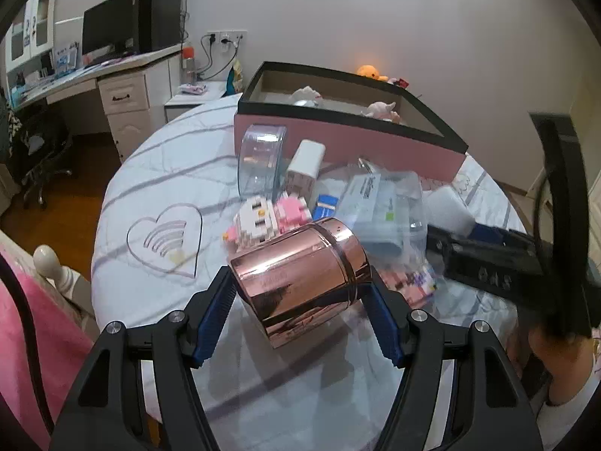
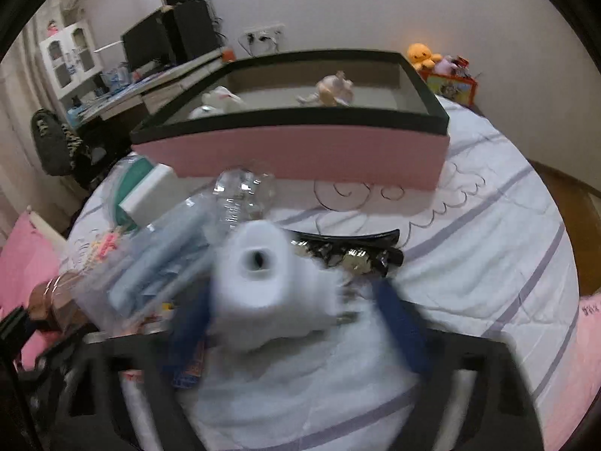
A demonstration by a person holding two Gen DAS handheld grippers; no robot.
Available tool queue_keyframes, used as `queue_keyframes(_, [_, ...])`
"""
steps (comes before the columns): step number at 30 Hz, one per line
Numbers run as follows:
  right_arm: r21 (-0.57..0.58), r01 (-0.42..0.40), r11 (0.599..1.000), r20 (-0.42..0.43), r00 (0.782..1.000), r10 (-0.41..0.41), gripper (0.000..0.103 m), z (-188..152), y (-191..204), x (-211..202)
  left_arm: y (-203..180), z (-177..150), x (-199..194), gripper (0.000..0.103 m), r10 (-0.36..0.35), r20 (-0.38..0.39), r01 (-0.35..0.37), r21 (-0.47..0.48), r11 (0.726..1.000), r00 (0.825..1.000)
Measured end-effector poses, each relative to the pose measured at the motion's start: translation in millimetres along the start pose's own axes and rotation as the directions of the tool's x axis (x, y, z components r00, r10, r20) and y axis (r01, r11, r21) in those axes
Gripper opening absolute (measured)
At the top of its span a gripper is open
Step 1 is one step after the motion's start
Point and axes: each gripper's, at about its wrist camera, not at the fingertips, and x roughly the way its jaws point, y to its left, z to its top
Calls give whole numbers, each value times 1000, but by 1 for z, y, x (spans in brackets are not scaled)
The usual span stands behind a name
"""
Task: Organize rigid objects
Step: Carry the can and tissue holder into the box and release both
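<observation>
My left gripper (image 1: 300, 293) is shut on a shiny rose-gold canister (image 1: 300, 274), held tilted above the bed. My right gripper (image 2: 296, 319) is blurred by motion; a white roll-shaped object (image 2: 263, 274) sits between its blue fingers (image 2: 402, 323), and I cannot tell if they press on it. The right gripper also shows in the left wrist view (image 1: 488, 251). A pink box with a black rim (image 1: 338, 139) (image 2: 293, 150) stands at the back and holds two small plush toys (image 2: 334, 90). Loose items lie before it: a clear round tub (image 1: 259, 161), a white box (image 1: 304, 161), a pink block figure (image 1: 270, 218).
A clear bag of blue packets (image 1: 379, 203) (image 2: 161, 248) and a black hair clip (image 2: 349, 251) lie on the white striped bedspread (image 2: 469, 248). A desk with a monitor (image 1: 109, 30) stands at the back left, with an office chair (image 1: 37, 150). Plush toys (image 2: 424, 56) sit by the wall.
</observation>
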Motion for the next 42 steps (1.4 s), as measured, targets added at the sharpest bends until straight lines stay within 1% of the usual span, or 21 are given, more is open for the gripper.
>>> queue_keyframes(4, [8,-16,1000,37,999,16,75,-7,1,-12,-1,9,-6,69,-9,29,9,1,1000,1000])
queue_keyframes(8, [15,-3,1000,149,989,1,75,-11,4,-43,-13,20,-16,69,-13,75,12,27,1000,997])
queue_keyframes(11, [-6,29,1000,247,969,-27,75,-9,13,-70,-22,30,-29,69,-21,133,16,37,999,991])
queue_keyframes(13, [-4,24,1000,317,948,-22,75,-7,16,-90,-32,37,-42,69,-2,194,-10,58,998,981])
queue_keyframes(15, [6,0,1000,373,928,-3,75,-5,16,-109,-39,43,-52,69,-5,240,-13,74,997,971])
queue_keyframes(17, [2,27,1000,417,909,-25,75,0,17,-123,-47,51,-58,69,-6,274,-19,90,996,962])
queue_keyframes(20, [-3,48,999,447,893,-42,75,8,17,-135,-53,63,-60,69,-19,296,-13,107,994,955])
queue_keyframes(24, [-6,58,998,457,888,-49,75,26,13,-134,-58,88,-53,69,-25,322,-23,144,989,947])
queue_keyframes(28, [-19,67,998,460,887,-51,75,53,11,-126,-61,120,-38,69,5,354,-72,176,982,935])
queue_keyframes(31, [-27,66,997,466,884,-46,75,75,7,-116,-59,150,-19,69,4,335,-69,182,981,942])
queue_keyframes(33, [-29,68,997,461,886,-47,76,94,5,-106,-59,174,1,69,33,312,-95,185,978,949])
queue_keyframes(34, [-32,71,997,452,891,-49,76,105,3,-98,-59,189,16,69,46,290,-105,190,976,956])
queue_keyframes(36, [-39,70,997,424,904,-47,76,127,-3,-78,-58,207,39,69,52,252,-105,200,974,966])
queue_keyframes(37, [-38,65,997,393,919,-45,76,143,-8,-63,-57,219,59,69,54,221,-101,205,974,974])
queue_keyframes(39, [-30,60,998,347,937,-46,76,160,-16,-39,-56,233,90,69,64,156,-97,215,972,986])
queue_keyframes(40, [-26,55,998,319,947,-44,76,168,-20,-25,-53,240,108,69,64,122,-90,215,972,990])
queue_keyframes(41, [-14,46,999,281,959,-40,76,177,-26,-8,-51,246,130,69,72,72,-86,219,972,995])
queue_keyframes(42, [-5,46,999,252,967,-43,76,183,-31,6,-50,249,145,69,82,36,-88,225,970,996])
